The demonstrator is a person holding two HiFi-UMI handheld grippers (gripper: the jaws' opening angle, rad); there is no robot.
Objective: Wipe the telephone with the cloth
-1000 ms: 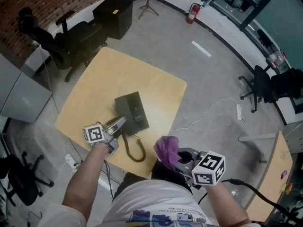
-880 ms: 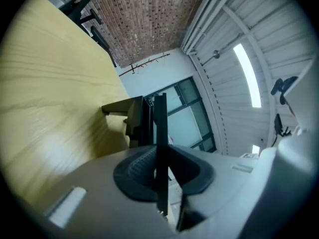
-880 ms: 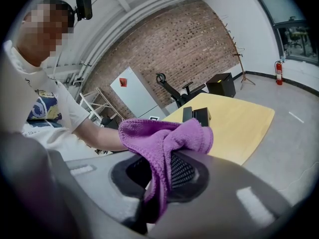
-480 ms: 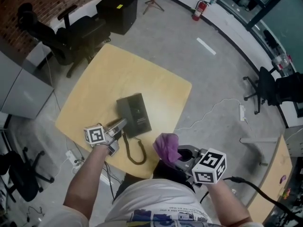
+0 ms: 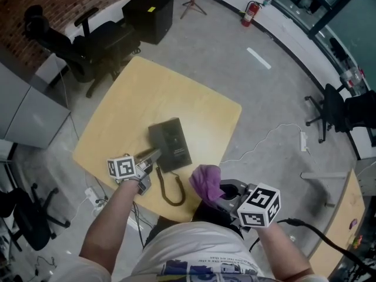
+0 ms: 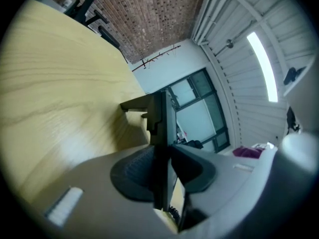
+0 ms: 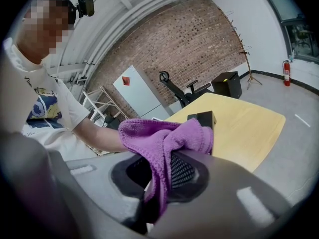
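Left fingers (image 6: 130, 172), just opening, flank the telephone (image 5: 171, 145) edge; right fingers (image 7: 187, 172) pinch the cloth (image 7: 159, 133); coiled cord (image 5: 167, 190) lies between.

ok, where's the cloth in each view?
Head view: cloth, lower centre.
Left gripper view: small purple patch, right edge.
Right gripper view: centre, clamped in the right hand-held gripper.
Shared landmark: the table.
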